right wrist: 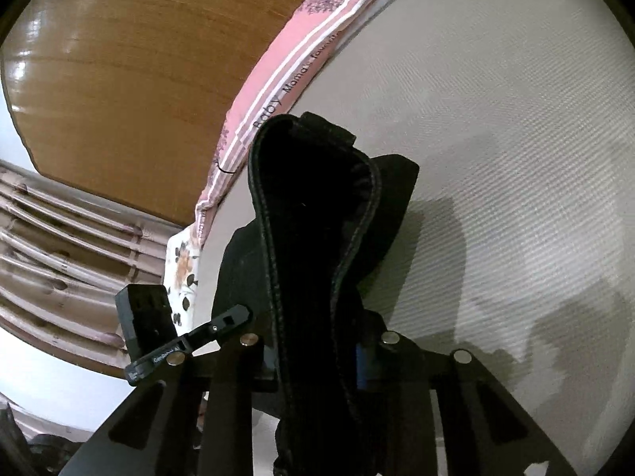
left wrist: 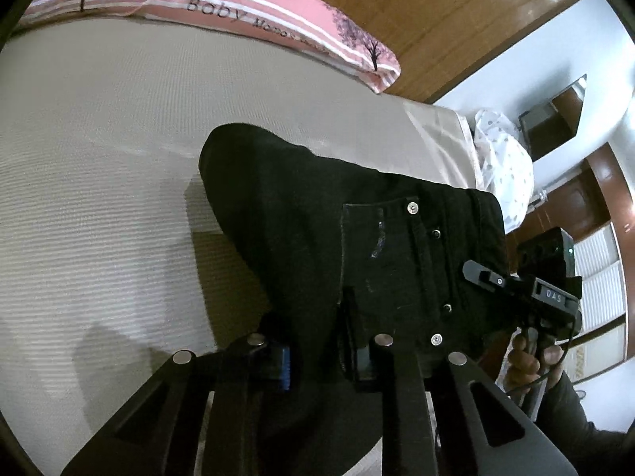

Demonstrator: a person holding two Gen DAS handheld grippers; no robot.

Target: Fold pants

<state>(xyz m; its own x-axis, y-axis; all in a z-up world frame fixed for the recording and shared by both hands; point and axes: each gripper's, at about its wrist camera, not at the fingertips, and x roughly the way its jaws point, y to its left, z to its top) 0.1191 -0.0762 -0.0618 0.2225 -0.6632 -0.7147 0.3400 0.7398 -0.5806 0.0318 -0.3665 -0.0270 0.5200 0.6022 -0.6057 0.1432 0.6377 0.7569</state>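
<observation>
Between my left gripper's (left wrist: pixel 323 353) fingers and my right gripper's (right wrist: pixel 317 353), clamped tight, black denim pants (left wrist: pixel 357 230) hang above the beige ribbed mattress (left wrist: pixel 99 139).

Black claw (left wrist: pixel 321 357) (silver screws), dark sleeve (left wrist: pixel 575 408)

1. The bed (left wrist: pixel 99 139) carries a beige ribbed cover across its whole top.
2. A pink striped pillow (left wrist: pixel 254 12), printed with trees and "Baby", lies along the bed's far edge against the wooden headboard (left wrist: pixel 456 12).
</observation>
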